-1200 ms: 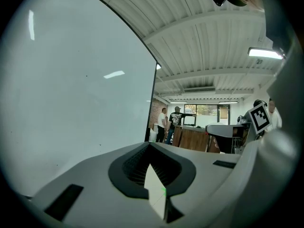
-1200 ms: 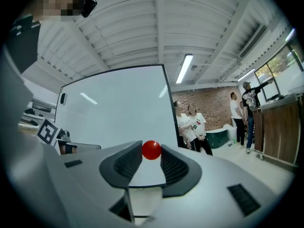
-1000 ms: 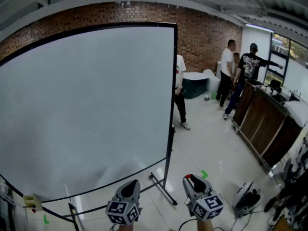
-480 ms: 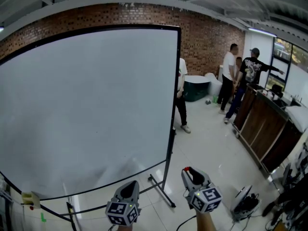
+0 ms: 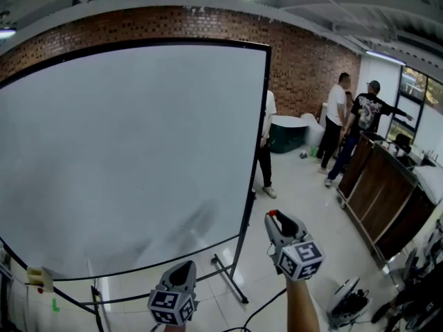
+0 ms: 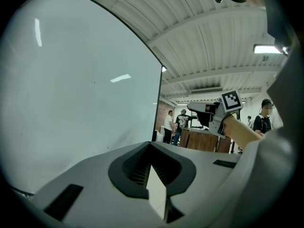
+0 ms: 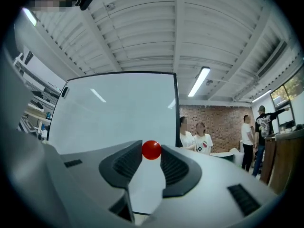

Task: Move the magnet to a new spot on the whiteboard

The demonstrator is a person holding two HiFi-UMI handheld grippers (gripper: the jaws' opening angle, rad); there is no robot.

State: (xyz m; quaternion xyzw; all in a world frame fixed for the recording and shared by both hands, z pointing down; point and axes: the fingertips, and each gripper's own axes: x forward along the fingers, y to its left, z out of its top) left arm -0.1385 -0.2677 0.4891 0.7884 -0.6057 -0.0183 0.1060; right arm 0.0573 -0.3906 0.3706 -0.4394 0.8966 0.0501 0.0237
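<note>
The large whiteboard (image 5: 124,151) on its black stand fills the left of the head view, and its surface is bare. A small round red magnet (image 7: 151,150) sits pinched between the tips of my right gripper (image 7: 151,152), which is shut on it. In the head view my right gripper (image 5: 275,218) is raised just right of the board's lower right corner, with the red magnet (image 5: 273,214) at its tip. My left gripper (image 5: 182,268) hangs low below the board's bottom edge. Its jaws meet with nothing between them (image 6: 150,145).
The board's stand foot (image 5: 228,279) runs across the tiled floor below my grippers. One person (image 5: 266,151) stands just behind the board's right edge, and others (image 5: 353,120) stand by a long wooden counter (image 5: 377,192) at the right. An eraser (image 5: 38,277) sits at the lower left.
My right gripper has lifted with the magnet and now sits higher beside the board's lower right corner. The left gripper has sunk slightly in the view.
</note>
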